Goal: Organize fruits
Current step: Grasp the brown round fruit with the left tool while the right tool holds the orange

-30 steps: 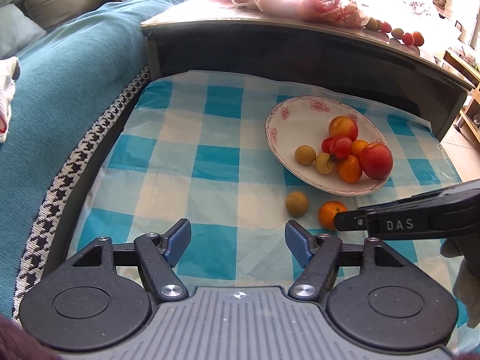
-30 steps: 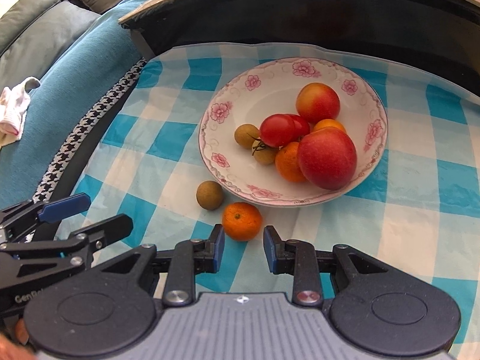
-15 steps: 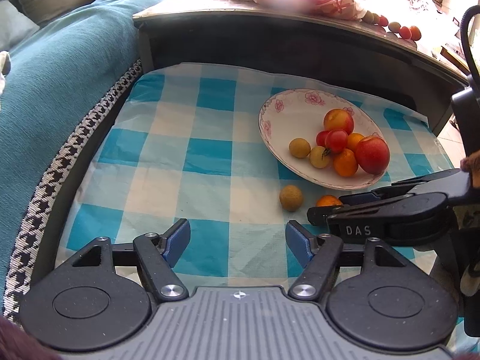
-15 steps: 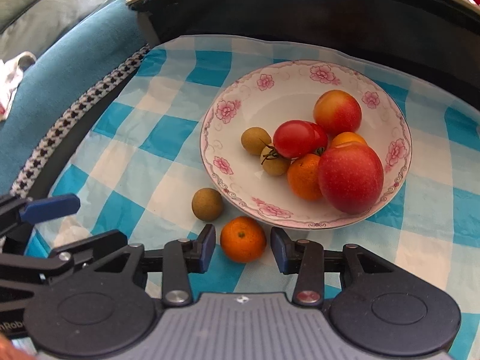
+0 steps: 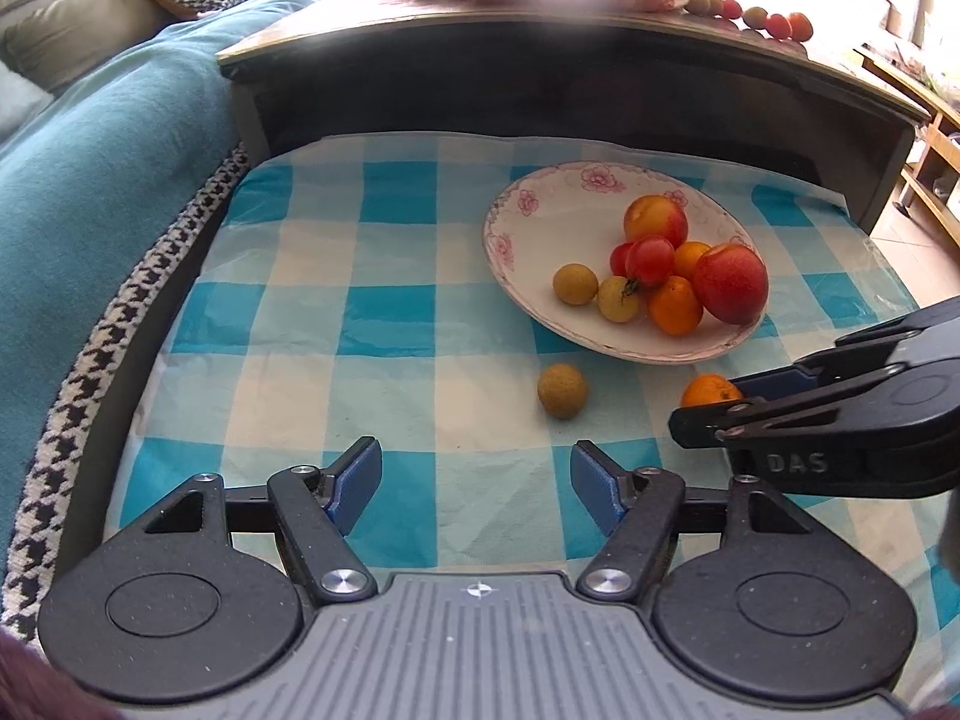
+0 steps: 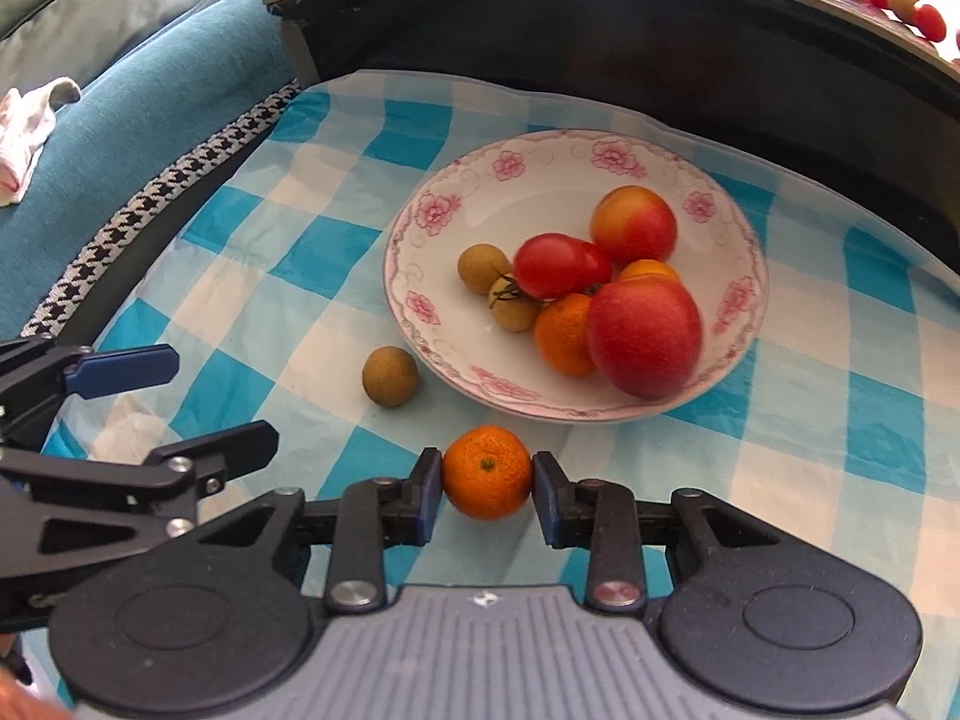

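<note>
A small orange point(image 6: 487, 471) lies on the blue-checked cloth point(image 6: 312, 252) just in front of the flowered plate point(image 6: 408, 300). My right gripper point(image 6: 487, 483) has a pad touching it on each side, and its jaws are closing on it. The left wrist view shows the same orange point(image 5: 705, 390) at the tips of the right gripper point(image 5: 711, 402). A brown round fruit point(image 6: 390, 376) point(image 5: 562, 391) rests loose on the cloth to its left. The plate point(image 5: 510, 276) holds peaches, tomatoes, oranges and small brown fruits. My left gripper point(image 5: 477, 483) point(image 6: 222, 399) hovers open and holds nothing.
A dark table wall point(image 5: 540, 90) rises behind the cloth; its top carries plastic bags and a row of small fruits point(image 5: 756, 18). A teal blanket with a houndstooth border point(image 5: 90, 180) lies left. A white rag point(image 6: 24, 126) sits on it.
The right gripper opened, moved forward around the small orange, and its pads have come in against it. The left gripper stays open in about the same place.
</note>
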